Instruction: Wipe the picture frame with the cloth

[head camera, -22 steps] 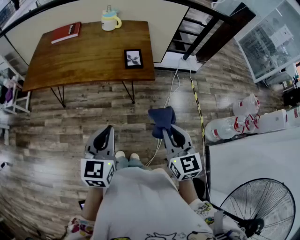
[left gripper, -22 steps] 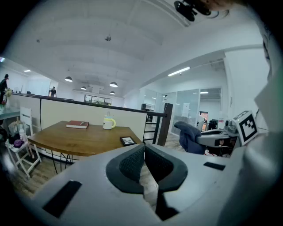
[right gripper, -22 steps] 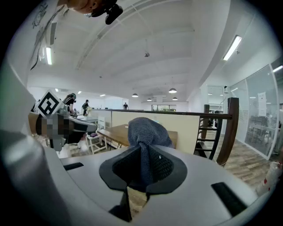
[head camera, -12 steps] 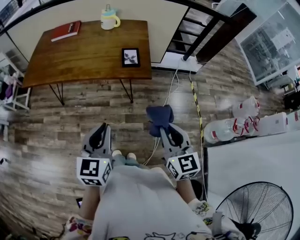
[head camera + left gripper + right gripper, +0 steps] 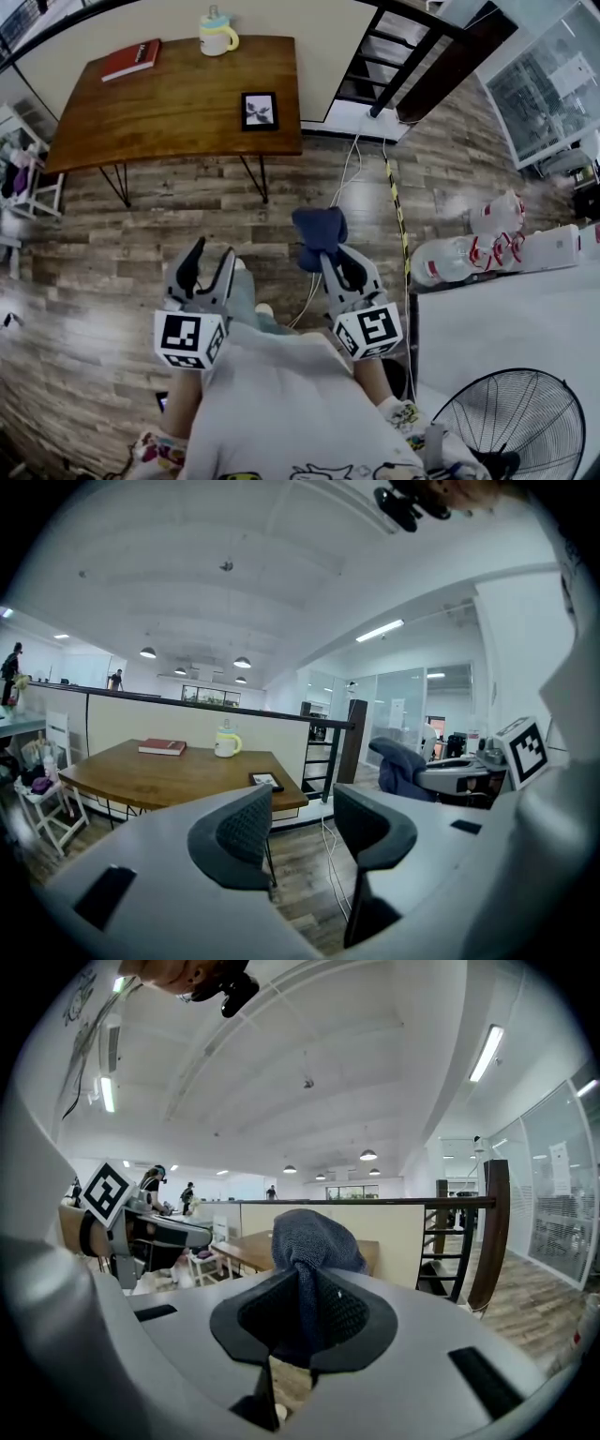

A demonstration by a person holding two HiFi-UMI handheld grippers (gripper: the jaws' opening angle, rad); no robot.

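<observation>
Right tongs (image 5: pixel 327 257) clamp cloth (image 5: pixel 319 231); frame (image 5: pixel 260 110) lengthwise toward wall (image 5: pixel 323 56).

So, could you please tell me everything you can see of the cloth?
The cloth is dark blue, soft and nubbly like a towel, and bunched into a rumpled lump. One pinched fold runs down into the right claw, which is shut on it, and the rest puffs out past the tips. It hangs in the air over the wood-look floor, short of the table, and touches nothing but the claw.
</observation>
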